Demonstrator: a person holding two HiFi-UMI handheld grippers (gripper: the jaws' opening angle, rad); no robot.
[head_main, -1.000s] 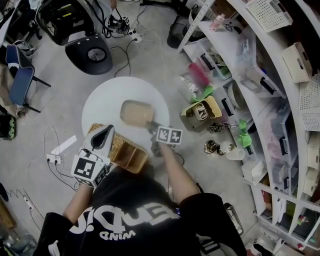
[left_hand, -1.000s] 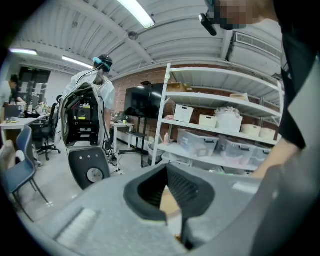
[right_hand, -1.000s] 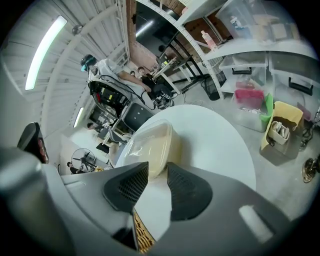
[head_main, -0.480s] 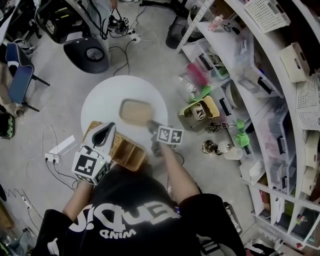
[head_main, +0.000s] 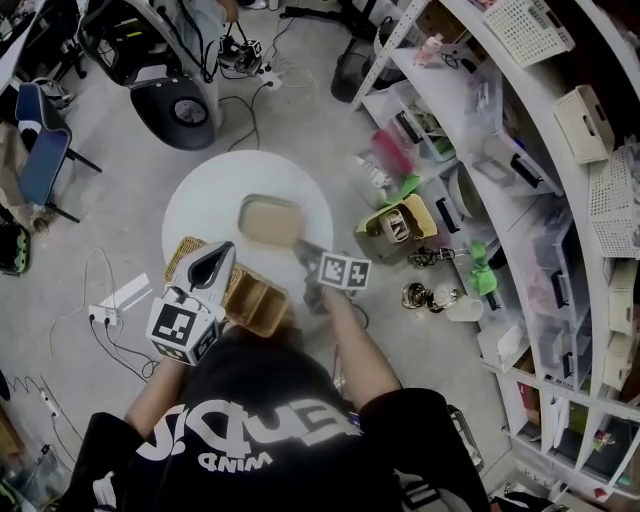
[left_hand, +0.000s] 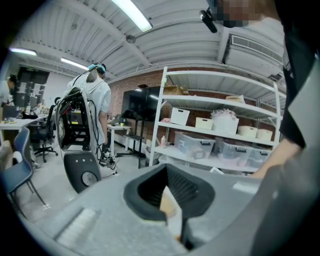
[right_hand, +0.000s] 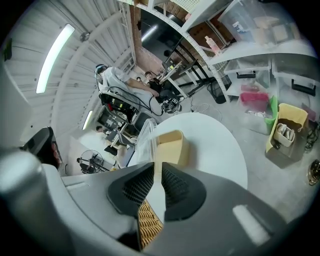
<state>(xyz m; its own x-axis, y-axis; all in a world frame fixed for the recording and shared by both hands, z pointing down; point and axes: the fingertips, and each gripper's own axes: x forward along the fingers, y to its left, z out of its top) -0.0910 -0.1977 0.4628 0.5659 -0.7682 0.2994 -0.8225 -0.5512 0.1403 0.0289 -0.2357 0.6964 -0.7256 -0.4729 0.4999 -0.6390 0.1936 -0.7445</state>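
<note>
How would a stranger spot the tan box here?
Find the round white table on the grey floor. Near its middle sits a tan rectangular box with rounded corners, its clear lid held by the right gripper. Unlike the woven basket at the table's near edge, its walls are smooth.

Beige rectangular container (head_main: 270, 220), shallow with rounded corners, lies flat just ahead of the right tongs (head_main: 306, 254), its near end touching their tips. Clear lid (right_hand: 141, 142) is tilted up on edge along the container's left side, with its near rim pinched between the right tongs' jaws. Tan open box (head_main: 258, 305), smooth-walled and lying at a slant, sits between the two tongs and just right of the left tongs (head_main: 215, 258), whose jaws are closed on a thin pale wall that looks like the box's. Wicker basket (head_main: 186, 256), flat with a woven weave, lies under the left tongs' tips and touches the box.
</note>
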